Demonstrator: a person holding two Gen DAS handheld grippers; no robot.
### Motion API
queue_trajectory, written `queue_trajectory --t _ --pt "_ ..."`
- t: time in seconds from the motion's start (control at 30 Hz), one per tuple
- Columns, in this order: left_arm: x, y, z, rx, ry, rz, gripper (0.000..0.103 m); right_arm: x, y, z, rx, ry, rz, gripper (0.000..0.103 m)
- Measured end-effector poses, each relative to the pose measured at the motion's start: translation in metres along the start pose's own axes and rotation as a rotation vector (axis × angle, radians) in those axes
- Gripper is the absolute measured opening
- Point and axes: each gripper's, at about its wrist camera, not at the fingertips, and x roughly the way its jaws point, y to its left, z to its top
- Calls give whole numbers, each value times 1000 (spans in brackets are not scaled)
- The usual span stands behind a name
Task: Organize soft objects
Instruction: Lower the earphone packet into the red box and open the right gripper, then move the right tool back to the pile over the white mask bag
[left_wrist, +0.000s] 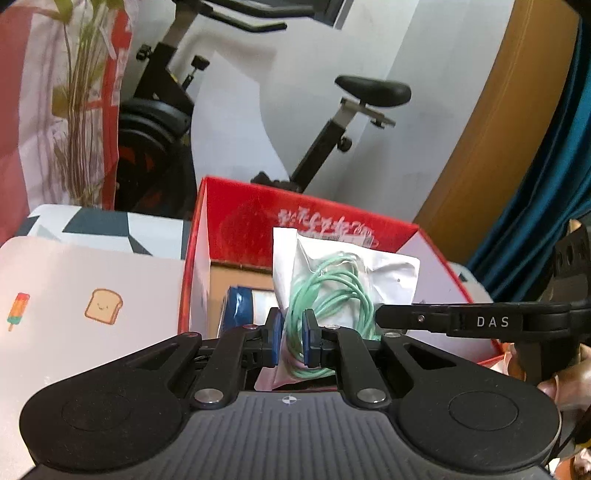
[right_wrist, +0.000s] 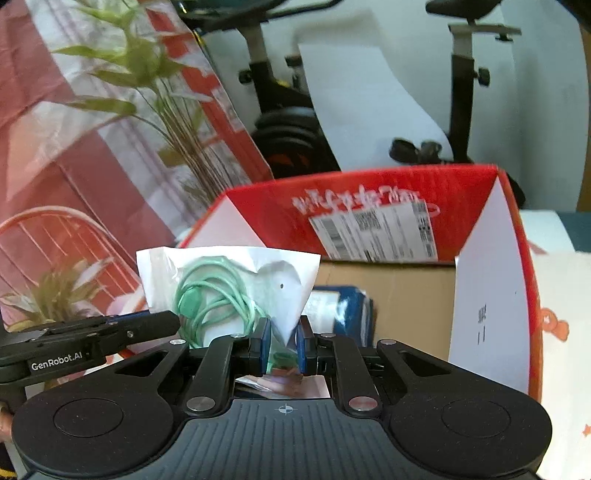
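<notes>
Jaws of my left gripper (left_wrist: 291, 341) pinch the clear plastic pouch of coiled mint-green cable (left_wrist: 332, 288); my right gripper (right_wrist: 282, 347), at three o'clock, clamps the pouch's other corner. The pouch hangs before the open red cardboard box (left_wrist: 236, 218), at twelve o'clock.

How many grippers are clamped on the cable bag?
2. Left gripper grips the bag of green cable on its lower left part, right gripper at its lower right corner, held over the red box.
</notes>
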Motion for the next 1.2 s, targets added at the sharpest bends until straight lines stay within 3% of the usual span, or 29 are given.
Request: queue_trajectory --t 0.23,0.73,0.8,0.9,0.97,1.2 --pt "10 3 -5 23 41 20 13 18 -13 -8 56 86 -18 14" --pt "-3 1 1 38 -31 31 13 48 5 -10 38 172 -98 14" --pt "-6 2 1 46 -40 41 13 45 8 -11 18 164 -141 25" --pt "-11 4 1 39 -53 58 13 36 11 -12 -37 131 -223 33" --pt "-18 3 0 37 -64 65 13 26 14 -13 -68 105 -236 45" --pt "-55 -4 -15 64 -101 84 13 -30 26 -32 -156 -79 -206 53"
